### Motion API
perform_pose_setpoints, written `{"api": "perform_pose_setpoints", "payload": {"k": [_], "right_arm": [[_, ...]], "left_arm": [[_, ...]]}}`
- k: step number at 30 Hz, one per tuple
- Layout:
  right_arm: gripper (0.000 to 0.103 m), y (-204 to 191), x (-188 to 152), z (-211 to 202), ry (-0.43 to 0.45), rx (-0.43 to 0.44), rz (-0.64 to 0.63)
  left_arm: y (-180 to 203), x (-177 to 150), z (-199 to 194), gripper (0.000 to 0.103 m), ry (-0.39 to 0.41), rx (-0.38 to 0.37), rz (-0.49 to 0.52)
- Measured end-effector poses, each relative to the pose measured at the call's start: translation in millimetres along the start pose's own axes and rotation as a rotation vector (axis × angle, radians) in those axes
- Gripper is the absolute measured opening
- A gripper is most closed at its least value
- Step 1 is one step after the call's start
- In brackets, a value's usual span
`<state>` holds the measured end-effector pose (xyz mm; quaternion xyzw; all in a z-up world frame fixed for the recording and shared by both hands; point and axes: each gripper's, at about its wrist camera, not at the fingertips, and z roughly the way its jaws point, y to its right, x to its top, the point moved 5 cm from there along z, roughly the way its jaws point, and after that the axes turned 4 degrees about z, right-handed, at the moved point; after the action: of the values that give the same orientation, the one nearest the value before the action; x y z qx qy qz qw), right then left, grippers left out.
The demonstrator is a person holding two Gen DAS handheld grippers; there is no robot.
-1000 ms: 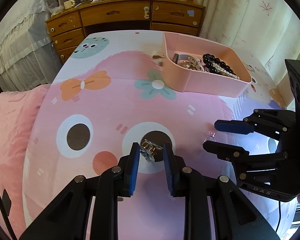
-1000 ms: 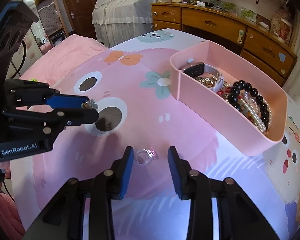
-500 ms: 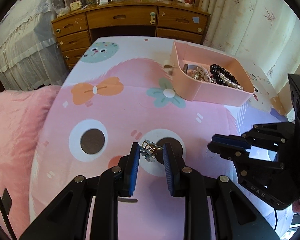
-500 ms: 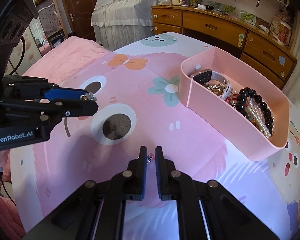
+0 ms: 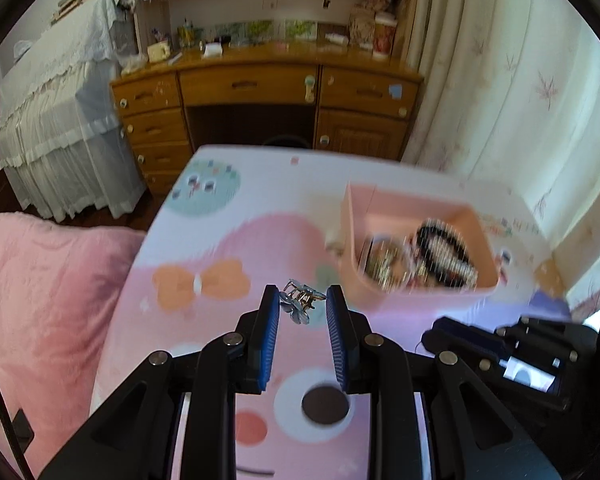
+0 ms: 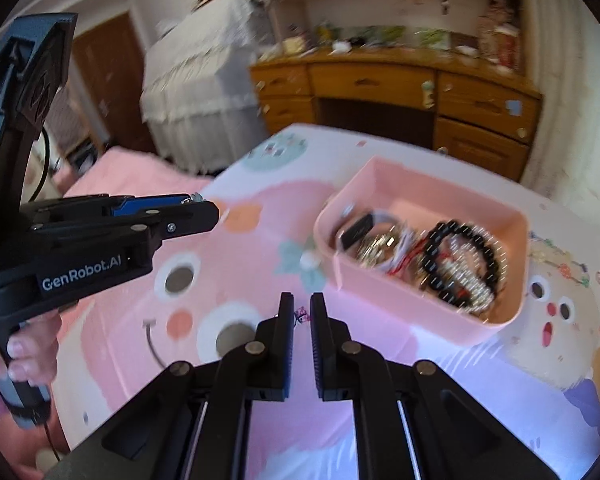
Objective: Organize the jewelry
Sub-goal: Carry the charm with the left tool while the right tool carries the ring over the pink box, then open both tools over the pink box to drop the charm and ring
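Holding silver hair claw [image 5: 300, 305] clamped in left gripper [image 5: 302, 303], ring [image 6: 301, 314] pinched in right gripper [image 6: 301, 314], whose jaws just closed on it. We keep both clear above surface [image 6: 480, 380], near pink tray [image 6: 380, 284], likely for drop-in.

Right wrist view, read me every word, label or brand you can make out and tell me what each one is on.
"GenRobot.AI": white lettering on the black body of the left gripper.
Jars and papers on the wooden desk: too blurred to read.
Pink tray and cartoon bedsheet: no readable words.
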<state>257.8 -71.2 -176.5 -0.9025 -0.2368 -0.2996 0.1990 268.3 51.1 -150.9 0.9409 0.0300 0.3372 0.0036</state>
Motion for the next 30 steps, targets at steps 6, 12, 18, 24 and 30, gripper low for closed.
{"api": "perform_pose_setpoints", "payload": {"k": [6,12,18,24,30], "right_arm": [[0.008,20.2,27.1,-9.4,0.060,-0.093,0.097],[0.008,50.8,51.6,-27.0,0.136,-0.159,0.238],[0.008,73.4,62.1,-41.0,0.175,-0.228,0.327],[0.020,82.9,62.1,-44.5,0.167,-0.286,0.422],[0.054,86.7,49.1,-58.4,0.185,-0.349,0.566]], "left_arm": [[12.9,37.0,0.8,0.022,0.071,-0.007,0.005],[31.0,61.3,7.4,0.022,0.091,-0.057,0.010],[47.5,78.0,13.2,0.022,0.122,-0.072,0.059],[49.6,90.1,18.1,0.038,0.100,-0.115,0.071],[45.8,93.0,18.5,0.067,0.063,-0.113,0.119]]}}
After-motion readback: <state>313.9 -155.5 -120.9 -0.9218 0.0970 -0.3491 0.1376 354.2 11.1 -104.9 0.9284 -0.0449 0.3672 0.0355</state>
